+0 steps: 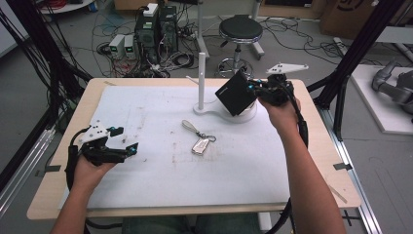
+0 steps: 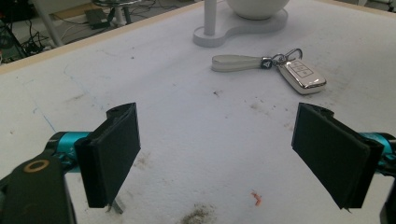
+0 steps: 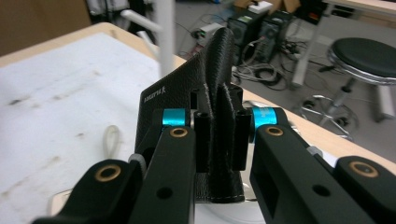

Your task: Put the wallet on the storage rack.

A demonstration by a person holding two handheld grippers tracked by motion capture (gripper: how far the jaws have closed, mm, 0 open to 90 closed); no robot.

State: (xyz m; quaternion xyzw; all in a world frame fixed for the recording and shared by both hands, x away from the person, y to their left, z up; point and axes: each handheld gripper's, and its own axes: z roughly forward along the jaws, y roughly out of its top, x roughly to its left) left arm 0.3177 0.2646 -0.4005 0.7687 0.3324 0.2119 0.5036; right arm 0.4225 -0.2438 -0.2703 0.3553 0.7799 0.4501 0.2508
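Right forearm enters from the bottom right of the high view and runs up toward the upper centre-right; the hand is wrapped round the right gripper (image 1: 253,88), which points toward the left of the frame with its grey three-cornered plate on top. Left forearm comes in at the lower left, hand resting low over the white mat (image 1: 146,185), with the left gripper (image 1: 127,147) aimed toward frame centre.

Black wallet (image 1: 235,93) sits at upper centre-right of the high view, lifted above the white stand (image 1: 202,95) and its round base. It shows as a tilted square, one corner down, its flat face turned toward the camera and the left. In the right gripper view the wallet (image 3: 205,88) stands on edge between the jaws, its long edge running up and away from the camera, small lettering on the left face.

Right gripper: jaws pressed tight on the wallet's folded edge, pads flat against both leather faces.

Left gripper (image 2: 217,154): jaws spread wide, nothing between them, bare stained mat below.

Key fob (image 1: 200,145) with pale strap lies on the mat at frame centre, well apart from both grippers, its strap end pointing to the upper left.
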